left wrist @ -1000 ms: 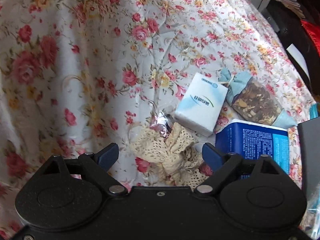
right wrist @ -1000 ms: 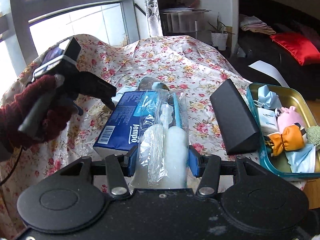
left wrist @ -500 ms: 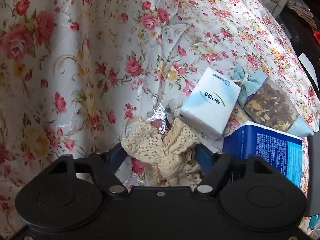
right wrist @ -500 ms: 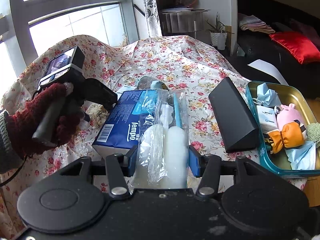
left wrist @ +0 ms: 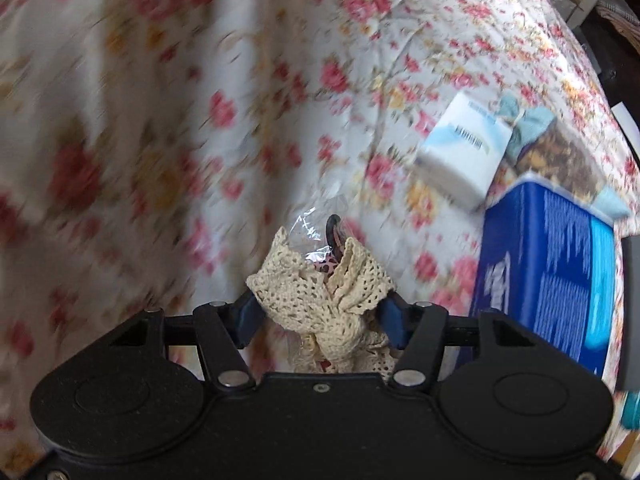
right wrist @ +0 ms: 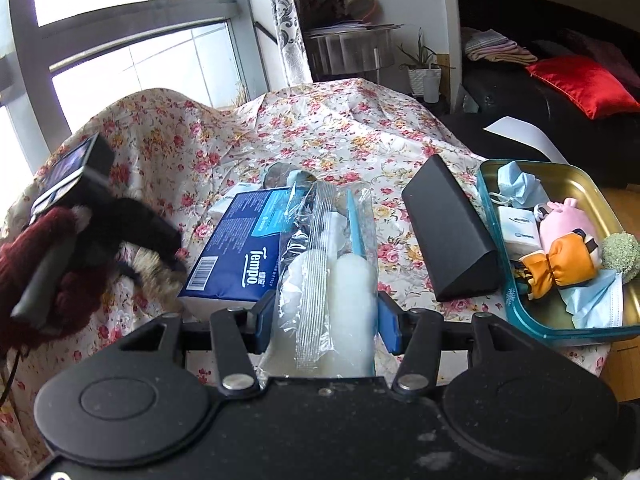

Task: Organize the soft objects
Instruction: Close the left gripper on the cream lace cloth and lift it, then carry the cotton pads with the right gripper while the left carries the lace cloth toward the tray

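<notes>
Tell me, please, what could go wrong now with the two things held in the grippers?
The left gripper, whose jaws have just been closing, pinches the loose crochet lace; its clear wrapper may slip out. The right gripper holds a slippery plastic packet, which could slide down before reaching the tin tray.

Worktop (right wrist: 320,128): draped in a cream cloth printed with red and yellow flowers, creased, sunlit, spreading ahead of the tool.
Window (right wrist: 132,52): far left beyond the worktop, grey metal frame with a latch, bright daylight through the panes.
Curtain (right wrist: 296,20): patterned, hanging just right of the window.
Side table (right wrist: 352,48): round, clear, with papers on top, against a white wall.
Potted plant (right wrist: 424,68): small, white pot, beside that table.
Sofa (right wrist: 560,92): dark, far right, carrying a red cushion (right wrist: 584,84) and folded cloths (right wrist: 496,48).
Floor (right wrist: 624,208): wooden, at the right edge.
</notes>
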`<state>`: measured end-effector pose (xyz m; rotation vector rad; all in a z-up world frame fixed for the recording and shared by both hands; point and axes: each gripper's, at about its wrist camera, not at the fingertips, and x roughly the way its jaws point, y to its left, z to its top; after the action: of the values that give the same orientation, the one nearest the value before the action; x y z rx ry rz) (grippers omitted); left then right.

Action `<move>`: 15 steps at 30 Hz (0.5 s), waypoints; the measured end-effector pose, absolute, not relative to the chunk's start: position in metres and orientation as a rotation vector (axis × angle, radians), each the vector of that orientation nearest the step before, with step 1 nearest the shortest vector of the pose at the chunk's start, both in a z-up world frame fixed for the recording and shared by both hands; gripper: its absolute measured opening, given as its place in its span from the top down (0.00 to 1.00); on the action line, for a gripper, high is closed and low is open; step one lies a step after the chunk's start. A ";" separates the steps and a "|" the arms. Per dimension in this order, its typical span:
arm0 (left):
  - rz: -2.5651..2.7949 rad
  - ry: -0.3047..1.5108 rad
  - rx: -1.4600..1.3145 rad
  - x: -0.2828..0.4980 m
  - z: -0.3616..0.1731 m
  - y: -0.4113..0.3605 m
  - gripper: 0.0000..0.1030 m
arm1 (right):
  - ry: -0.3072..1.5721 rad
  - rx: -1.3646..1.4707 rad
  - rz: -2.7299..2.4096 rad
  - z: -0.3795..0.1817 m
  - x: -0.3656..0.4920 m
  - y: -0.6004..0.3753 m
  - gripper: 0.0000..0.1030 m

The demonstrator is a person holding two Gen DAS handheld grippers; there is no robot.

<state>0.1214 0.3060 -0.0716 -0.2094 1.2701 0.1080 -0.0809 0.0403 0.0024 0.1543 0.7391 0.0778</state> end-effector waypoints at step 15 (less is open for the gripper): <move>0.079 1.373 -0.162 0.037 -0.053 0.276 0.47 | 0.646 0.236 -0.024 0.012 -0.106 -0.007 0.51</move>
<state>0.0370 0.2761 -0.0525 -0.1622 1.3728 0.0795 -0.1064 -0.0068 0.0120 0.2361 0.6455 -0.0240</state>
